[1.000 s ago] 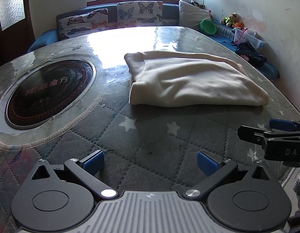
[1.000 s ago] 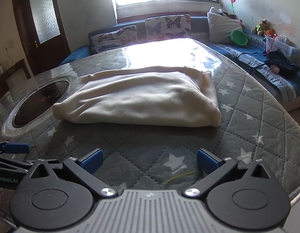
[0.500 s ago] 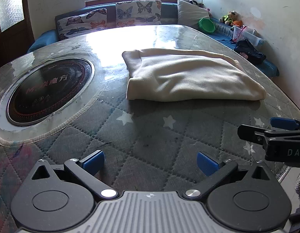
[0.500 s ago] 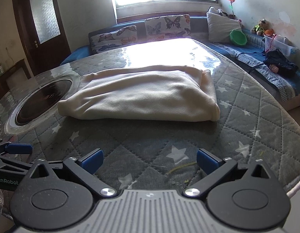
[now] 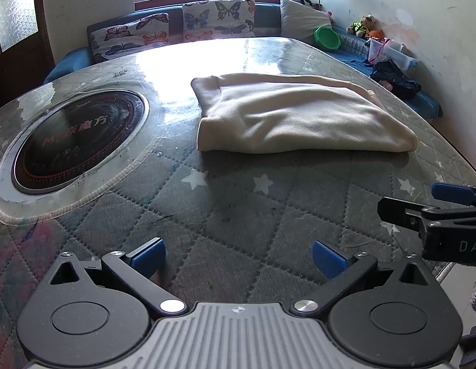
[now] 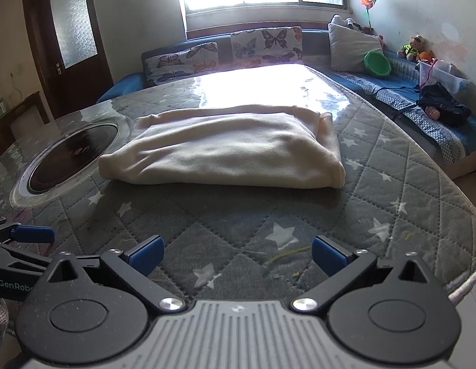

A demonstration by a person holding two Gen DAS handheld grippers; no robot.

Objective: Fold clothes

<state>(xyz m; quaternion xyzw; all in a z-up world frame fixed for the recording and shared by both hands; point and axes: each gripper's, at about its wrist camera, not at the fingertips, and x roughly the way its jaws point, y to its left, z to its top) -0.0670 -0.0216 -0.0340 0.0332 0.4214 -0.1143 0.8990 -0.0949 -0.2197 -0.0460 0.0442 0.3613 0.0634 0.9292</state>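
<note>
Well, the cream garment (image 5: 296,117) lies folded on the worktop (image 5: 238,215). Both grippers, left (image 5: 237,253) and right (image 6: 236,253), hover near its edge, open and empty

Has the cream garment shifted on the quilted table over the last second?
No. The folded cream garment keeps its place beside the round black cooktop; only the cameras moved slightly.

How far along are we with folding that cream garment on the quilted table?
Done, by the look of it: the cream garment lies as a compact multi-layer rectangle on the quilted table. In hand: nothing; the left gripper and right gripper are both open, empty and short of the cloth. Left: possibly one more fold or some tidying where an inner layer peeks out at its right end; no other clothes show on the table.
</note>
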